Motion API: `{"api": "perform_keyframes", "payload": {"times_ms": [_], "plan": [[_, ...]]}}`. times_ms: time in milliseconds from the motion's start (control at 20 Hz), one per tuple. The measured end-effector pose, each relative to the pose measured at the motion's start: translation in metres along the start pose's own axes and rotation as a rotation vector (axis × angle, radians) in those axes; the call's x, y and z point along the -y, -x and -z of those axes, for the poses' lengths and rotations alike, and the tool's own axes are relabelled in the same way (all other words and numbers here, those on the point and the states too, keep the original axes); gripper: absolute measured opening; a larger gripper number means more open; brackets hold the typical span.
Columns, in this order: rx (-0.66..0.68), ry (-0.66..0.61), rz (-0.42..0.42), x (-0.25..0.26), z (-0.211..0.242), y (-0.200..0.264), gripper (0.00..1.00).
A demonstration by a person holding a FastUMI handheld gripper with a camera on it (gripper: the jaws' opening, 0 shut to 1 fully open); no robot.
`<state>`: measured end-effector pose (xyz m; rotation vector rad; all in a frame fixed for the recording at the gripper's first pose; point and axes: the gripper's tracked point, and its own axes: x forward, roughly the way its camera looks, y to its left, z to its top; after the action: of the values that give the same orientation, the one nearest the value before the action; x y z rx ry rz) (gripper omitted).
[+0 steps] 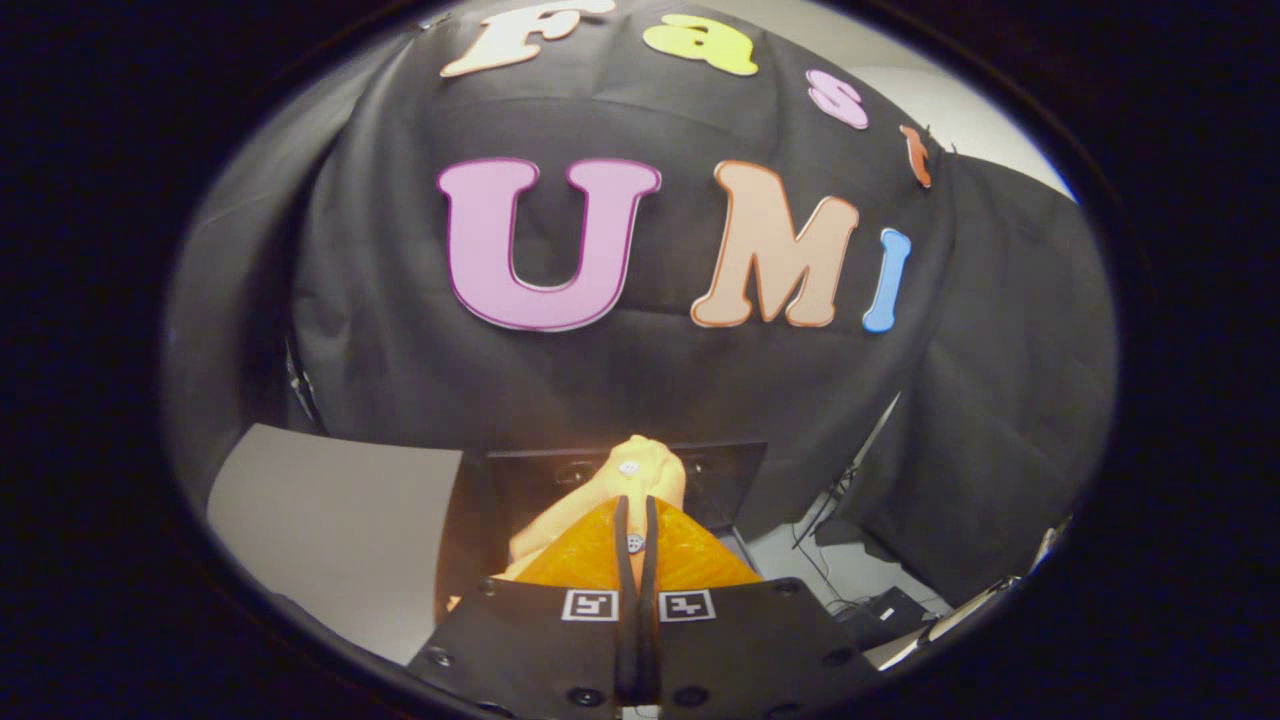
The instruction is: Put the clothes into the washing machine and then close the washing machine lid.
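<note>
Black cloth closes the booth behind, with a pale bench (340, 520) at the left side. Low in front, the hand-held gripper (637, 530) has its two fingers pressed nearly together on an orange garment (600, 550), which has small white buttons. Its cloth bunches up just ahead of the fingertips and hangs down around them. Directly beyond it stands a dark box-like thing (720, 480), probably the washing machine; I cannot tell where its opening is. I judge the garment must travel forward.
</note>
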<state>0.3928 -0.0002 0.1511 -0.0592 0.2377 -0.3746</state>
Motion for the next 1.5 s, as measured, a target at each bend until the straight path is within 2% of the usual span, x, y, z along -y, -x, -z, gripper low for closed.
{"api": "perform_keyframes", "payload": {"times_ms": [200, 450, 850, 1150, 1500], "plan": [[-0.110, 0.012, 0.024, 0.006, 0.063, -0.049, 0.00], [-0.248, 0.005, 0.001, 0.000, 0.135, -0.092, 0.01], [-0.412, 0.019, -0.009, -0.001, 0.221, -0.154, 0.01], [-0.524, 0.024, -0.013, 0.005, 0.279, -0.177, 0.00], [-0.608, 0.050, -0.062, -0.005, 0.320, -0.182, 0.01]]}}
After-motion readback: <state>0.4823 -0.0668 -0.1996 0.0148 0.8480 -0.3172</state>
